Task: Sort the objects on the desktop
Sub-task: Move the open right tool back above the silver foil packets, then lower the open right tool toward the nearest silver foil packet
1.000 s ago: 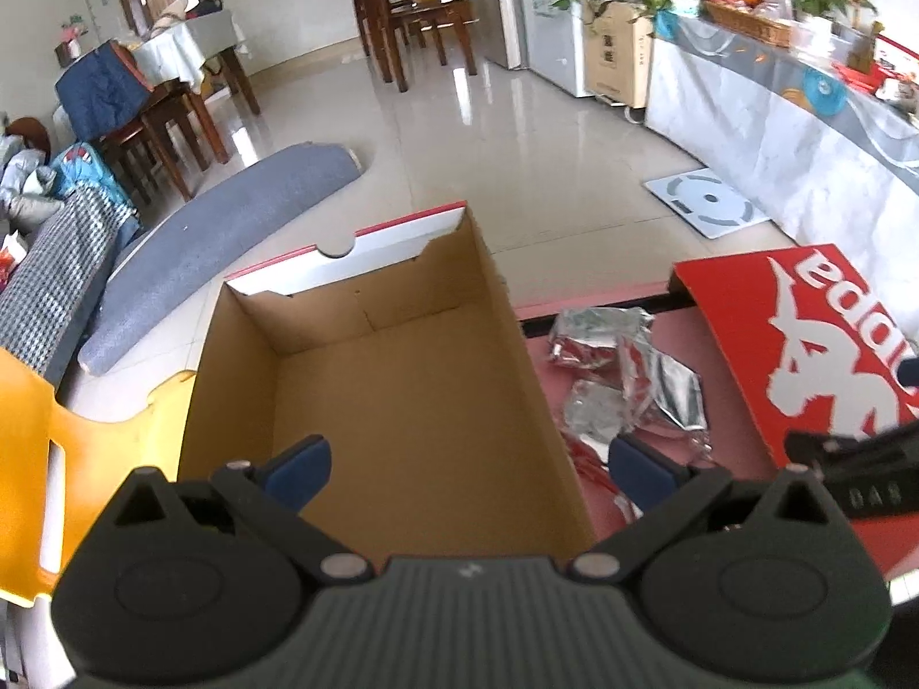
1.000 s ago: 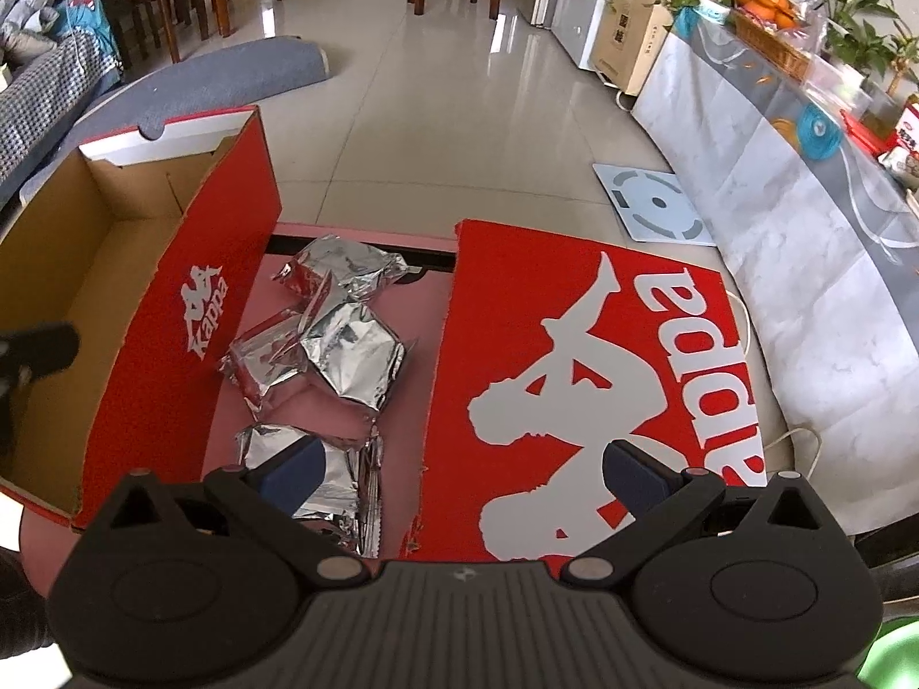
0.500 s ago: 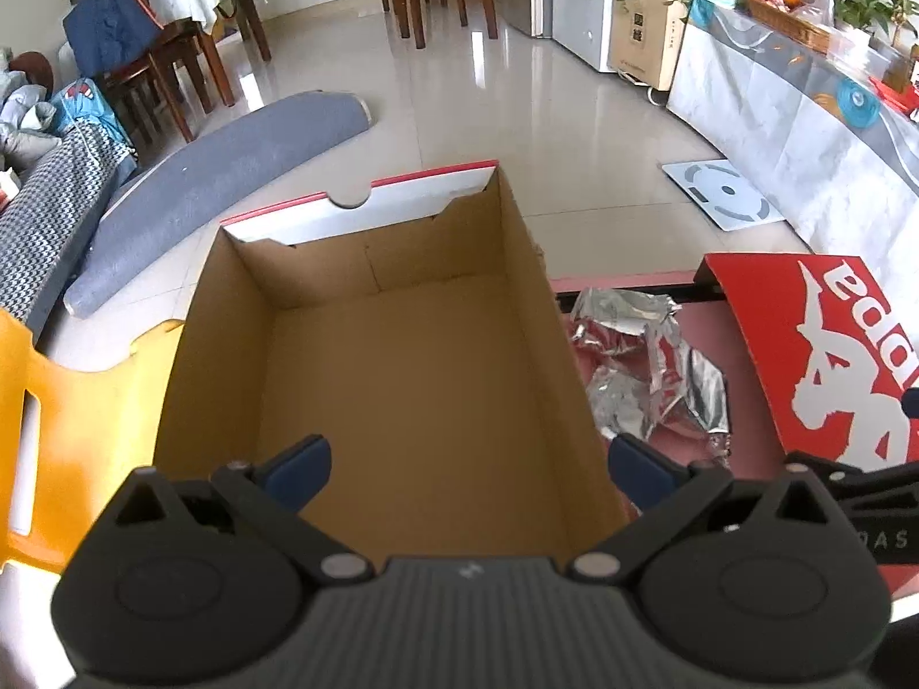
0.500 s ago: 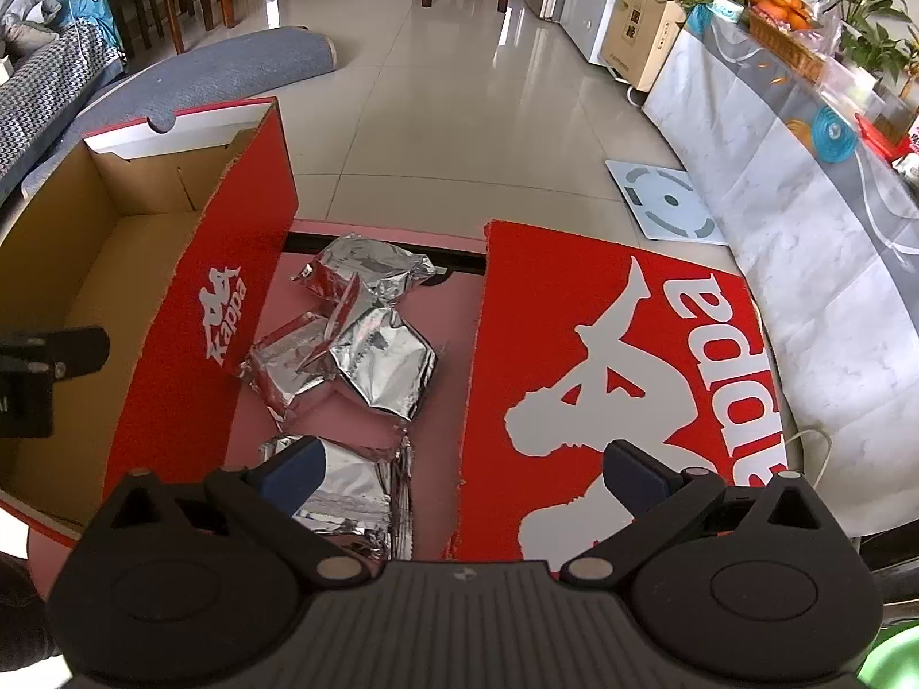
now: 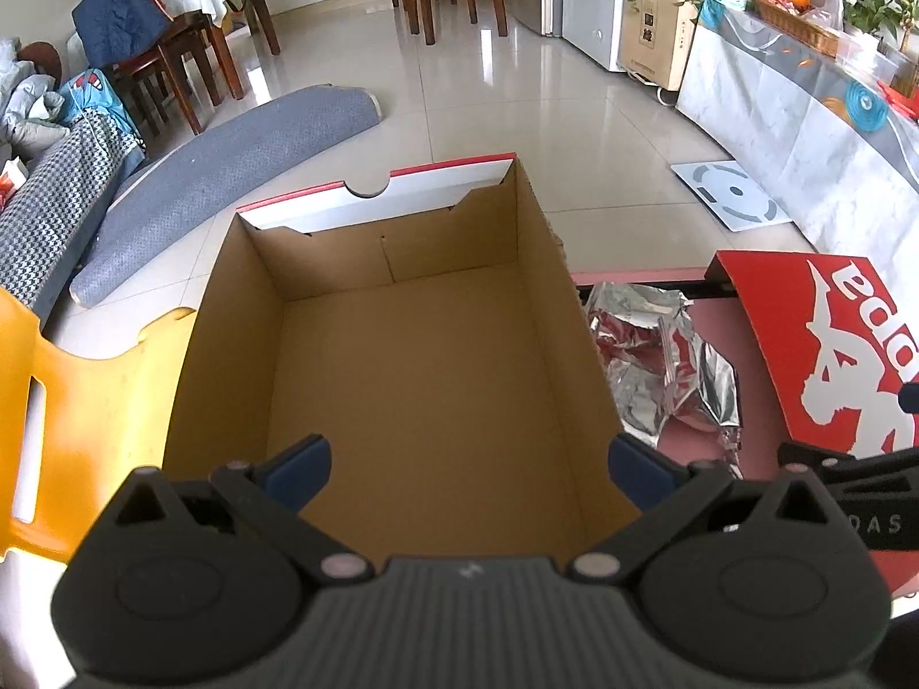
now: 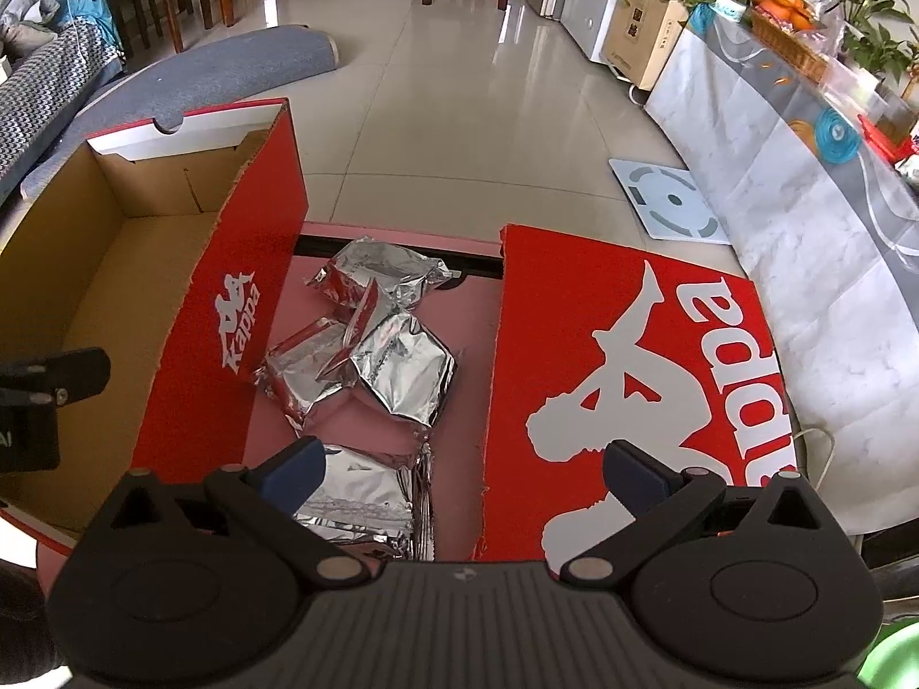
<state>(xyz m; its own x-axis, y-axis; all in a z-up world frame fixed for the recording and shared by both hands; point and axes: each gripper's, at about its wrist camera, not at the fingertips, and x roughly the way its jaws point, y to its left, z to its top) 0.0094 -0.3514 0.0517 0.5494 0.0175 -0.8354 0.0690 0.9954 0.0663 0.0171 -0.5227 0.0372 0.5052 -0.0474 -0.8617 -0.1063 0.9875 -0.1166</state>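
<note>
Claws (image 5: 468, 468) (image 6: 462, 473) wide above box (image 5: 402, 402) rim

Box (image 5: 402, 379) near wall sat hidden behind the left gripper (image 5: 468, 468), lid (image 6: 637, 379) ran off the left view's right edge, nearest foil pack (image 6: 356, 494) was part-covered by the right gripper (image 6: 462, 468), lid's far print too warped to read.

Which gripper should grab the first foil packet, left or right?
Probably right. The right gripper is open, with the nearest foil packet just ahead by its left finger. The left gripper, also open, hangs over the empty shoebox.
</note>
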